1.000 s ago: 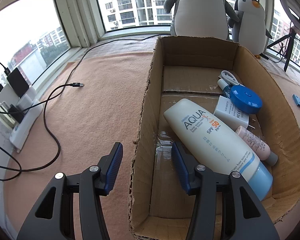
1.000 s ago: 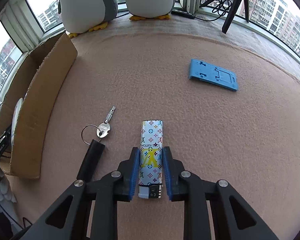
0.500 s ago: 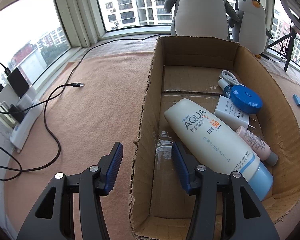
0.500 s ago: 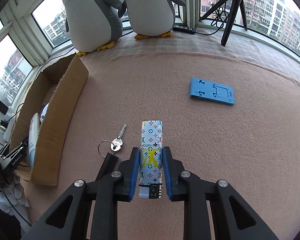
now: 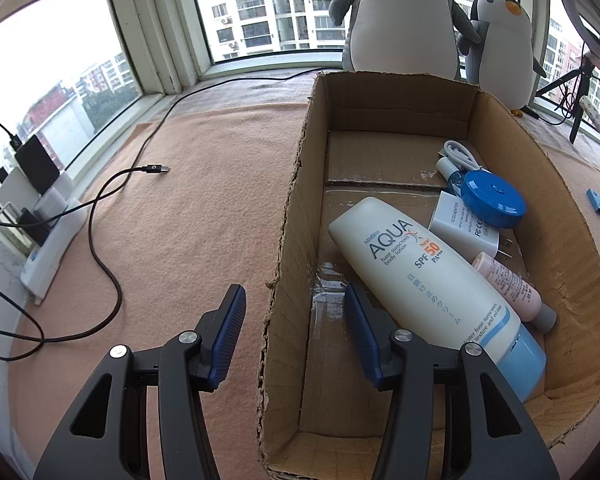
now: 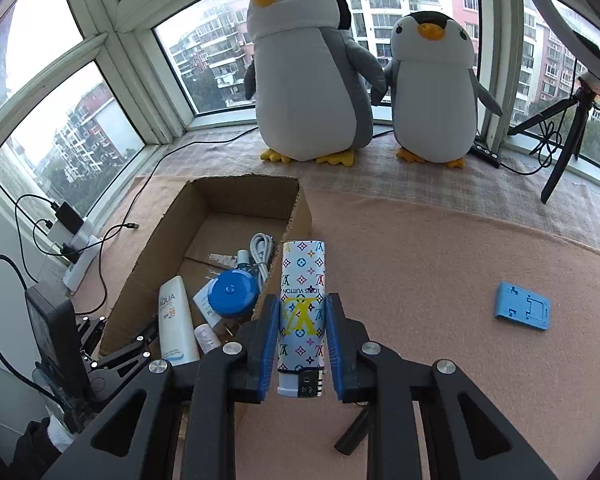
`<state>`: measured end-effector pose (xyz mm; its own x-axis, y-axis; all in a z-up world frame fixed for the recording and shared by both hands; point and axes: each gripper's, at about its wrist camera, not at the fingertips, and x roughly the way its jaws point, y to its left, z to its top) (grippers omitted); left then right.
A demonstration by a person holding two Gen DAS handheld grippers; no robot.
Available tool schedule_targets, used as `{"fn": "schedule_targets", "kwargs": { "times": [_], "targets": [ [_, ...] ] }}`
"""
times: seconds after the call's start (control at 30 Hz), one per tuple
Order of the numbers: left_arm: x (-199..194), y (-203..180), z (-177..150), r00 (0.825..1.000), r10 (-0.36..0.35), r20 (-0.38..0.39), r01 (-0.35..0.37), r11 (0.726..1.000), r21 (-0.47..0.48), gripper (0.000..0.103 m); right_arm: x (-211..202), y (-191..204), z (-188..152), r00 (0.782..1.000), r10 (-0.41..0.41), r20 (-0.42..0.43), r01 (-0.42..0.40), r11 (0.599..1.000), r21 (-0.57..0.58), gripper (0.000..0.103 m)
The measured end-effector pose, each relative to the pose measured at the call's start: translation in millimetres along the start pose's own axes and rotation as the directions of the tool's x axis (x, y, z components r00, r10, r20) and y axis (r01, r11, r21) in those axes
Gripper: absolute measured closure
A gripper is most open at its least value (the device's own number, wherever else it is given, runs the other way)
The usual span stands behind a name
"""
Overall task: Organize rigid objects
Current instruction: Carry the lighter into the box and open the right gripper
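My right gripper (image 6: 302,300) is shut on a white lighter with a coloured monogram print (image 6: 303,300), held off the mat with its tip over the right wall of the cardboard box (image 6: 148,264). In the left wrist view the lighter (image 5: 594,114) shows at the far right edge. My left gripper (image 5: 294,296) is open, its jaws astride the left wall of the box (image 5: 540,220), pads apart from the cardboard. Inside lie a sunscreen tube (image 5: 420,280), a blue round lid (image 5: 494,200), a white adapter (image 5: 464,228), a pink tube (image 5: 508,284) and a white cable (image 5: 460,156).
A blue phone stand (image 6: 522,312) lies on the peach mat to the right. A black fob (image 6: 352,432) shows under my right gripper. Two plush penguins (image 6: 308,80) and a tripod (image 6: 560,152) stand by the windows. A power strip (image 5: 48,248) and black cable (image 5: 100,240) lie left of the box.
My right gripper has lifted the lighter off the mat and swung left toward the box; the keys have dropped out of its view. The left gripper has not moved.
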<state>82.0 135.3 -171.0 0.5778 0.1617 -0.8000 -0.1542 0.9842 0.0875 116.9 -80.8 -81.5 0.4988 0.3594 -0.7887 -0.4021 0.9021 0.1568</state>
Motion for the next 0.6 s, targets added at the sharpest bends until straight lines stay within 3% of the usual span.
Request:
{"fn": "schedule_targets", "kwargs": {
  "times": [0.27, 0.6],
  "targets": [
    [-0.4, 1.4, -0.7, 1.000, 0.000, -0.001, 0.000, 1.000, -0.003, 0.052, 33.0, 47.1, 9.7, 0.998, 0.063, -0.030, -0.065, 0.995, -0.071, 0.082],
    [-0.6, 1.1, -1.4, 1.000, 0.003, -0.001, -0.003, 1.000, -0.004, 0.052, 60.2, 77.0, 17.0, 0.995, 0.079, -0.068, -0.087, 0.989, -0.120, 0.082]
  ]
}}
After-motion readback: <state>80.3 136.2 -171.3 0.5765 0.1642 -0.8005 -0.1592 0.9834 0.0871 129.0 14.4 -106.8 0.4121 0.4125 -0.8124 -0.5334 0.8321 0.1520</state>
